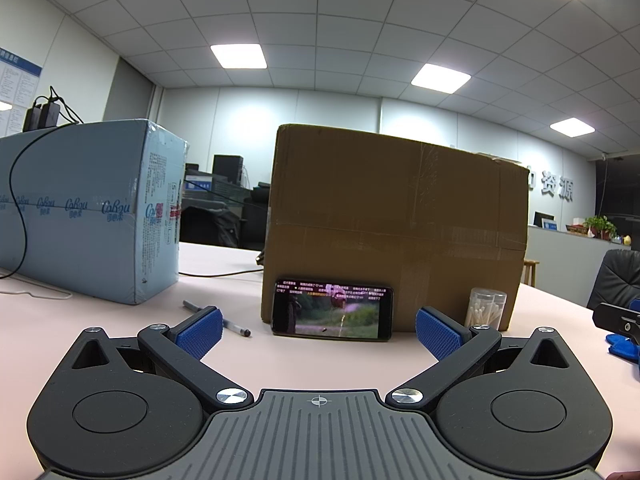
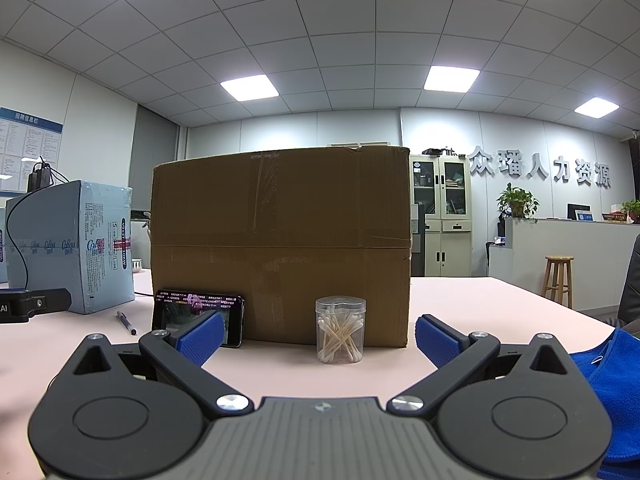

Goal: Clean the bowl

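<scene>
My left gripper (image 1: 319,332) is open and empty, low over the pink table, facing a phone (image 1: 332,315) propped against a cardboard box (image 1: 396,224). My right gripper (image 2: 319,338) is open and empty, facing a clear jar of cotton swabs (image 2: 340,330) in front of the same box (image 2: 280,244). A blue cloth (image 2: 604,384) lies on the table just right of the right gripper; its edge shows at the right of the left wrist view (image 1: 622,346). A small part of a bowl (image 2: 137,265) shows far back between the blue package and the box.
A light-blue wrapped package (image 1: 84,208) with a black cable stands at the left. A pen (image 1: 218,319) lies on the table near the phone. An office chair (image 1: 616,276) and a wooden stool (image 2: 558,278) stand beyond the table's right edge.
</scene>
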Available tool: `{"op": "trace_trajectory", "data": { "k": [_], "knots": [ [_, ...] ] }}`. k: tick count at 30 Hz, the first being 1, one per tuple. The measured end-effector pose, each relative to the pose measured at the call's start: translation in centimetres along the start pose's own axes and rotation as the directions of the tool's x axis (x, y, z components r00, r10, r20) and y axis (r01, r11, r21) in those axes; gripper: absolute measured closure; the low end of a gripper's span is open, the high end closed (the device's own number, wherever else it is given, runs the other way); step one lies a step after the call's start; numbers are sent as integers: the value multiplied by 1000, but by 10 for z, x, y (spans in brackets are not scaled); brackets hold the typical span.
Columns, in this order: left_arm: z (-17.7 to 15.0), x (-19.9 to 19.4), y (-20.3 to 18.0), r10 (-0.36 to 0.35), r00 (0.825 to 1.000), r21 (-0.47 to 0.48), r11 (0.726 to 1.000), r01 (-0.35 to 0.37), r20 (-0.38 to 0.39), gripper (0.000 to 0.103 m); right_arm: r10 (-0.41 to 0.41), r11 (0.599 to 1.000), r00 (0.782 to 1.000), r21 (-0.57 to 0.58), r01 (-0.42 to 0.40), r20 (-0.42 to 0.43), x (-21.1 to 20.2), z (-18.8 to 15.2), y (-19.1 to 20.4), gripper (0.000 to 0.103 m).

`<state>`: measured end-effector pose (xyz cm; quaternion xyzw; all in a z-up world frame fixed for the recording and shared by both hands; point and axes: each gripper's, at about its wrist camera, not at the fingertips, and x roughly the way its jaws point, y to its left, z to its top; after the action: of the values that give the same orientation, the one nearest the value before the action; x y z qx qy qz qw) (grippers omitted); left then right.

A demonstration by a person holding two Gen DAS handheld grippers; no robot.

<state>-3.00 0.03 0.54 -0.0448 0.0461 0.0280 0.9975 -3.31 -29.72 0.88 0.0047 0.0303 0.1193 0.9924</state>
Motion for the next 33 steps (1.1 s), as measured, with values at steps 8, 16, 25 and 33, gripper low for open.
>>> {"op": "trace_trajectory", "data": {
  "k": [8,16,25,33],
  "knots": [
    [0,0,1,0,1000,0,1000,0,0,0,0,1000,1000,-1,0,0,0,0,0,0],
    [-1,-1,1,-1,1000,0,1000,1,0,0,1,1000,1000,-1,-1,1,1,0,0,0],
    [-1,-1,1,-2,1000,0,1000,2,-1,0,1,1000,1000,-2,-1,2,2,0,0,0],
    [-1,0,1,-2,1000,0,1000,2,-2,0,2,1000,1000,-3,-2,2,3,-1,0,0]
  ]
}}
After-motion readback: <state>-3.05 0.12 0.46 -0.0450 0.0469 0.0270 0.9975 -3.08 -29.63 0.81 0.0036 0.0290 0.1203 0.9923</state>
